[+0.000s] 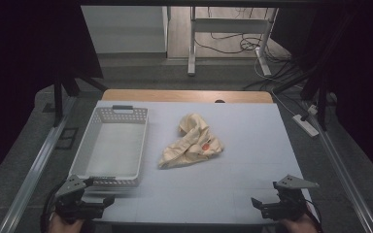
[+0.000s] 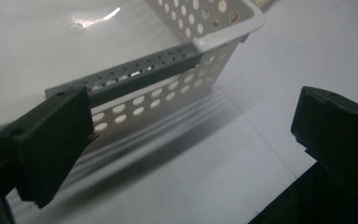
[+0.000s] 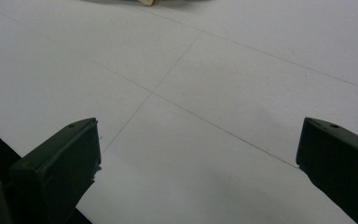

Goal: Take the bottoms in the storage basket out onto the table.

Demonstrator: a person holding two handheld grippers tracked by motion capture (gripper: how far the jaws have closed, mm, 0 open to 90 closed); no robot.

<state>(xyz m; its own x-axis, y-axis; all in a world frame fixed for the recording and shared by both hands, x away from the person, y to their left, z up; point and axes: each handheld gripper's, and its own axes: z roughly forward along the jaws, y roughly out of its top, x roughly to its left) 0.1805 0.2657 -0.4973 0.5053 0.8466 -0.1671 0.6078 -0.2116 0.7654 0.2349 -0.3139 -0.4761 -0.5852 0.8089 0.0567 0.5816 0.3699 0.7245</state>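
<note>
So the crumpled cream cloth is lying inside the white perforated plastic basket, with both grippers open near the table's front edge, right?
Not quite. The crumpled cream cloth lies on the pale table surface, beside the white perforated plastic basket, not in it; the high view shows this. The left gripper and right gripper are indeed open near the front edge.

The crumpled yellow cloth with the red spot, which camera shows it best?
The high view: the whole crumpled cream-yellow cloth lies in full sight mid-table, right of the white perforated plastic basket. The right gripper view catches just a sliver at its top edge. The left gripper view looks at the basket instead.
</note>
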